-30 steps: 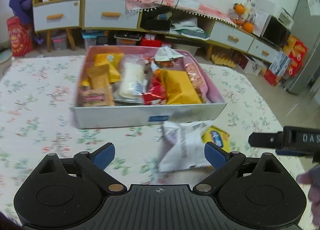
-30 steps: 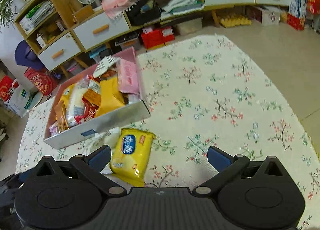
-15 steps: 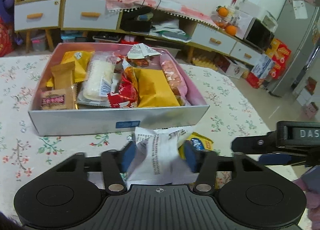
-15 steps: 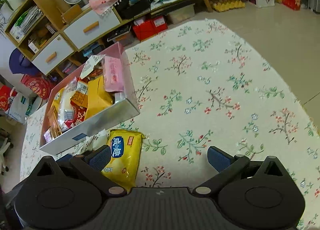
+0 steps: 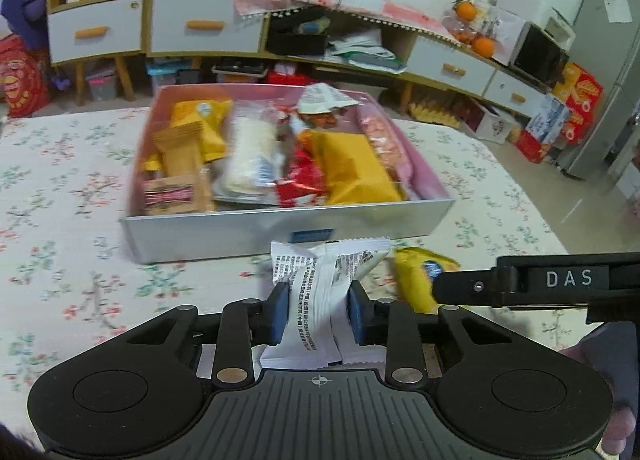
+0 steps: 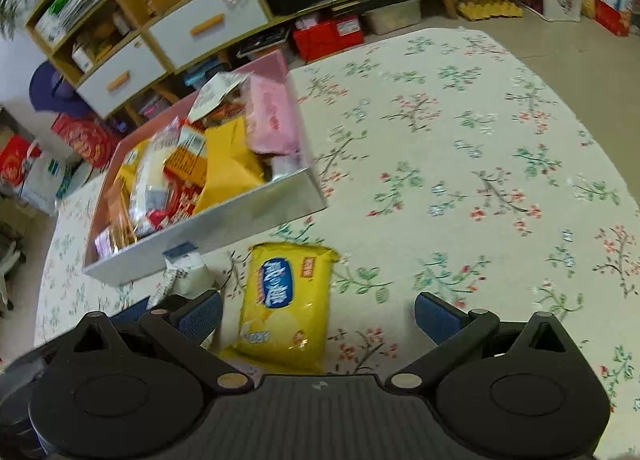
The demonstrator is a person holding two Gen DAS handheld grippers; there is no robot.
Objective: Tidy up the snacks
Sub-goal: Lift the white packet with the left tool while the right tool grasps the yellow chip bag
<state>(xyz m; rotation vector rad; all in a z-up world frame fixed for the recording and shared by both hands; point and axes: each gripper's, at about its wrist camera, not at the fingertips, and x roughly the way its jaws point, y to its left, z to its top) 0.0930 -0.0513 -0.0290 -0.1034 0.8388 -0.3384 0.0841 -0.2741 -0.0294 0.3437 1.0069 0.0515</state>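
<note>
We are pinching the white snack packet [image 5: 320, 300] with our left gripper [image 5: 318, 314]; its jaws have just been closing, and the blue pads are now squeezing the wrapper at lower centre of the left wrist view. The packet is sitting just below the snack box [image 5: 288, 232]. Our right gripper [image 6: 318, 318] is hanging with jaws spread wide over the yellow packet [image 6: 286, 304], which is lying on the floral cloth [image 6: 460, 180] at lower centre, just below the box's corner.
</note>
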